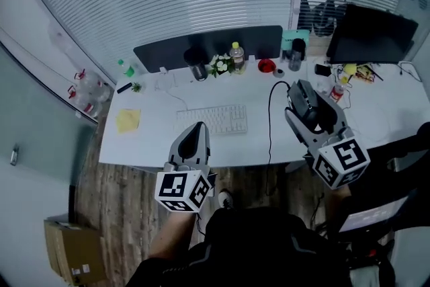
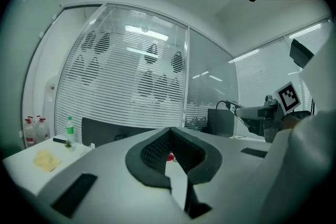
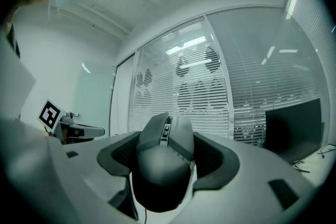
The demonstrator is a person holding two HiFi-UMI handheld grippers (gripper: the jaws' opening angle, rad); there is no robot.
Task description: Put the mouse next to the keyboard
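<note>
A cardboard box (image 1: 74, 249) sits on the wooden floor at the near left. On the white desk (image 1: 154, 144), a yellow sheet (image 1: 127, 119) lies toward the left end. Right of it, the white keyboard (image 1: 211, 119) lies flat near the middle.

The left gripper (image 1: 198, 126) hovers just near of the keyboard, over the desk's near edge. In the left gripper view, the left gripper (image 2: 169, 131) has its tips pressed together with nothing between them.

Along the far edge stand a dark cup (image 1: 197, 70), a small bunch of white flowers (image 1: 220, 65) and a clear bottle (image 1: 236, 54). They are in front of a dark panel (image 1: 208, 47).

Further right, a black cable (image 1: 271, 119) runs across the desk and over its near edge.

The right gripper (image 1: 314, 119) is raised above the right part of the desk and pinches the dark mouse (image 1: 304, 99). The mouse is off the surface and well to the right of the keyboard. In the right gripper view, the mouse (image 3: 160, 176) fills the space between the jaws of the right gripper (image 3: 168, 152), both pads against its sides.

A black monitor (image 1: 369, 33) stands at the far right.
</note>
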